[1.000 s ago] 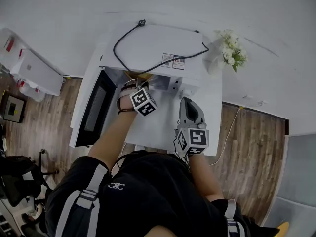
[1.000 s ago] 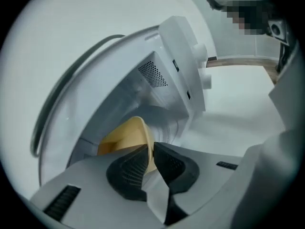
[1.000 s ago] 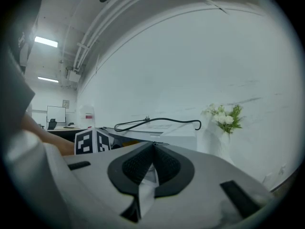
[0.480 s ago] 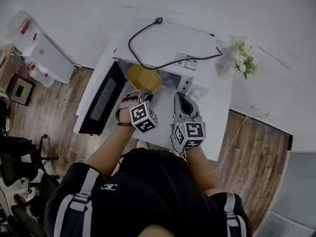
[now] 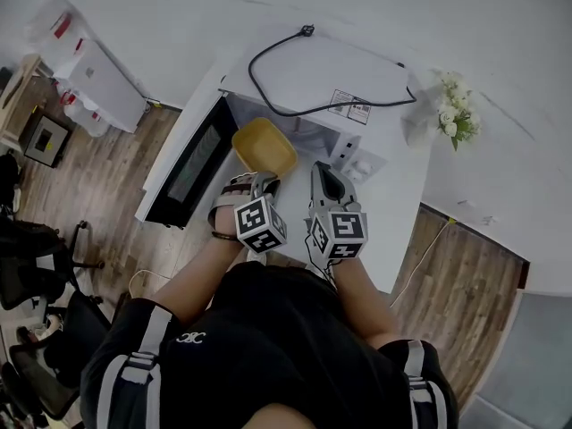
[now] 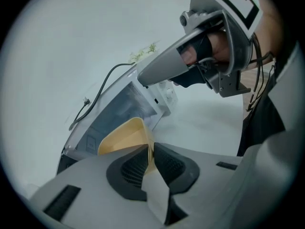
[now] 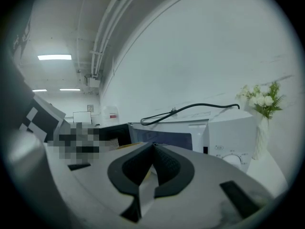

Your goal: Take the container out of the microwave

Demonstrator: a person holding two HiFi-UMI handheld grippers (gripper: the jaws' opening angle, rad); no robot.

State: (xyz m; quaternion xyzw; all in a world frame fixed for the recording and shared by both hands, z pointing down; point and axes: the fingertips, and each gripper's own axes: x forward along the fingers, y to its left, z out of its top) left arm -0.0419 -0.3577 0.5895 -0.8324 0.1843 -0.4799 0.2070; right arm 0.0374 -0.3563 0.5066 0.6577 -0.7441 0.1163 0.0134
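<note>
A yellow container (image 5: 264,146) hangs in front of the white microwave's (image 5: 331,74) open cavity, outside it and above the table. My left gripper (image 5: 261,179) is shut on the container's near rim; in the left gripper view the pads (image 6: 164,161) pinch the thin yellow wall (image 6: 121,137). My right gripper (image 5: 323,170) sits just right of the container and points at the microwave's front. Its jaws meet at the tips (image 7: 153,148) with nothing between them. The microwave door (image 5: 192,164) stands swung open to the left.
A black power cord (image 5: 295,79) lies coiled on the microwave's top. White flowers in a vase (image 5: 456,114) stand at the table's right end. The white table (image 5: 393,204) ends close to my body. A white cabinet (image 5: 98,83) and black chairs (image 5: 36,266) stand at the left.
The left gripper has drawn the yellow container out of the microwave cavity, toward my body. The right gripper has shifted closer to the left one.
</note>
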